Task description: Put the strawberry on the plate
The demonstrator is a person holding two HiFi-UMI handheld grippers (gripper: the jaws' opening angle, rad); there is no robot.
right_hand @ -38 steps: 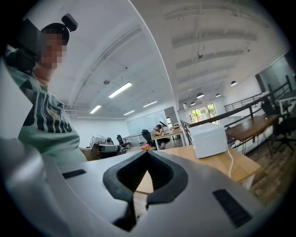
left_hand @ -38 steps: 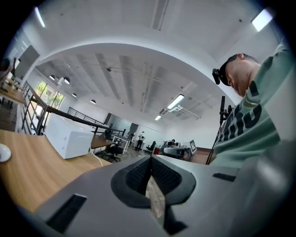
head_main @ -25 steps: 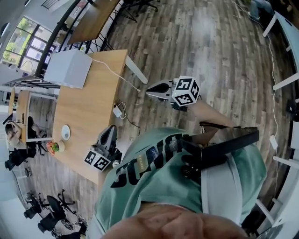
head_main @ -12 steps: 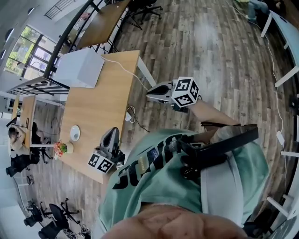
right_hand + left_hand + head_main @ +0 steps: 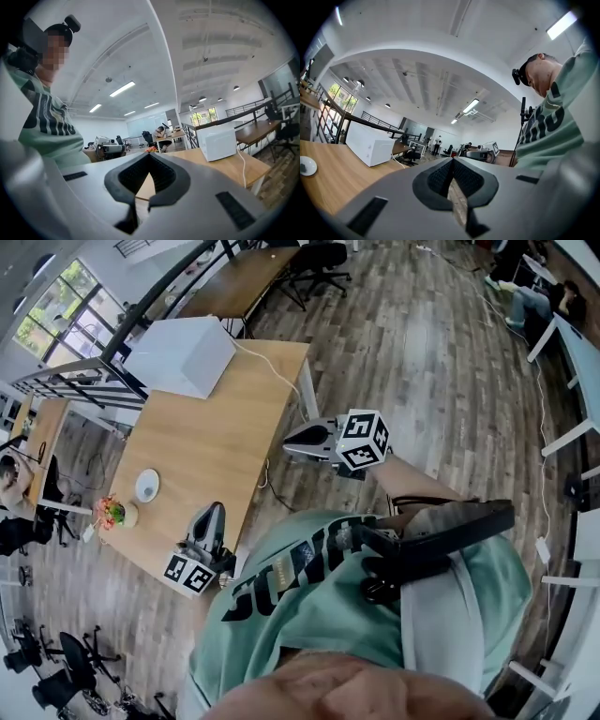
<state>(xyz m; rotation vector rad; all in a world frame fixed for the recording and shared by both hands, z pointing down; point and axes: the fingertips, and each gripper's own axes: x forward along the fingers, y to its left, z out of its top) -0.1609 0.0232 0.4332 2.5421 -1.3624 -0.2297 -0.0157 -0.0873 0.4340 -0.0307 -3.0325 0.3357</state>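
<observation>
By the table (image 5: 206, 427) corner: left gripper (image 5: 214, 510) and right gripper (image 5: 287, 439) hanging closed, holding nothing.
Strawberry (image 5: 112, 512) sitting near plate (image 5: 147, 486), well apart from both; jaws likely needing opening before reaching.

White plate (image 5: 147, 486), tan wooden table (image 5: 217, 427), white box (image 5: 183, 354), mint-green shirt (image 5: 309, 624)

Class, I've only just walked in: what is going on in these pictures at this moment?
A person in a green shirt holds two grey grippers beside a light wooden table. The left gripper and the right gripper are both shut and empty. A small red strawberry lies near the table's edge, close to a small round white plate but not on it. Nothing is picked up yet.
</observation>
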